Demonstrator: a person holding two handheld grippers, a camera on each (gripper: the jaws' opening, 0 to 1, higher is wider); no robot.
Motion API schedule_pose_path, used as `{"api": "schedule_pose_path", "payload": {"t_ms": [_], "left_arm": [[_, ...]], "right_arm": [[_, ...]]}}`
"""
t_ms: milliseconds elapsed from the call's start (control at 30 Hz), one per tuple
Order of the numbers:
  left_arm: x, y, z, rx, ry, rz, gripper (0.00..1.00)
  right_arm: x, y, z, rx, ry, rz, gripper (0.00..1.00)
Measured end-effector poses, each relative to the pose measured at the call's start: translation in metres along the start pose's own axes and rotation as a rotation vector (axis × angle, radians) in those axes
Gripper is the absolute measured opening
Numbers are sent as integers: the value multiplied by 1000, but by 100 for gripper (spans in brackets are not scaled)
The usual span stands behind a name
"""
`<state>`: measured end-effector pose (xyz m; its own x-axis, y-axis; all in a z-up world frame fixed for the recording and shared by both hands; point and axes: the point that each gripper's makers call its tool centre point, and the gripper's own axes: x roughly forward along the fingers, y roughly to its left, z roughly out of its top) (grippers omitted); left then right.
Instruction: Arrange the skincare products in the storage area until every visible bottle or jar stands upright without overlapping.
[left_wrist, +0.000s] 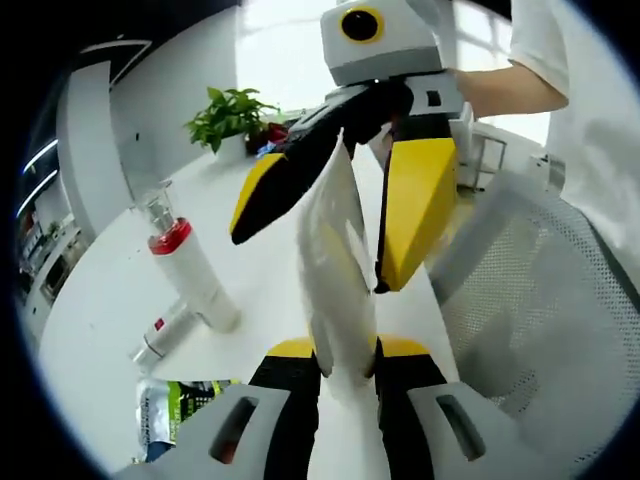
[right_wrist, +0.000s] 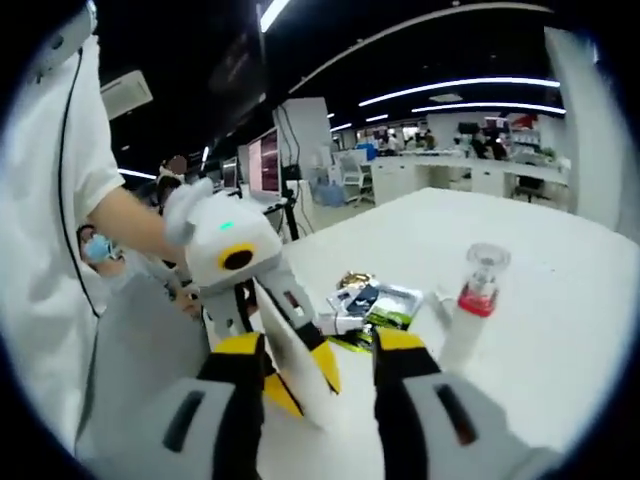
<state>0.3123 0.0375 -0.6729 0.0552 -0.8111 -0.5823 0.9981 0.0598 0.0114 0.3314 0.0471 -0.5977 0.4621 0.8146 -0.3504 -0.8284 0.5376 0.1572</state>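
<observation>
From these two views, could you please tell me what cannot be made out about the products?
- White packet, left gripper view: blurred, its print unreadable; the left gripper covers its lower end.
- Small tube lying behind the red-collared bottle: label too small.
- Green packet: cut off by the gripper body.
- Sachets, right gripper view: overlapping, text too small.

Surface: white table (right_wrist: 560, 300)
Standing: white bottle (left_wrist: 192, 272), red collar, clear cap
Lying: small tube (left_wrist: 165, 335) beside the bottle
Flat: green packets (right_wrist: 375, 305)
Far edge: potted plant (left_wrist: 230, 118)
</observation>
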Motion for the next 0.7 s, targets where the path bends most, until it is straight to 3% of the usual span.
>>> {"api": "schedule_pose_path", "payload": {"t_ms": [300,700], "left_arm": [[7,20,6,7,-11,3,17],[13,47,13,8,-21,9,17]], "right_arm": [[-19,-21,-10,72,-31,-115,58],[-40,-39,-30,144,-19,-223,75]]}}
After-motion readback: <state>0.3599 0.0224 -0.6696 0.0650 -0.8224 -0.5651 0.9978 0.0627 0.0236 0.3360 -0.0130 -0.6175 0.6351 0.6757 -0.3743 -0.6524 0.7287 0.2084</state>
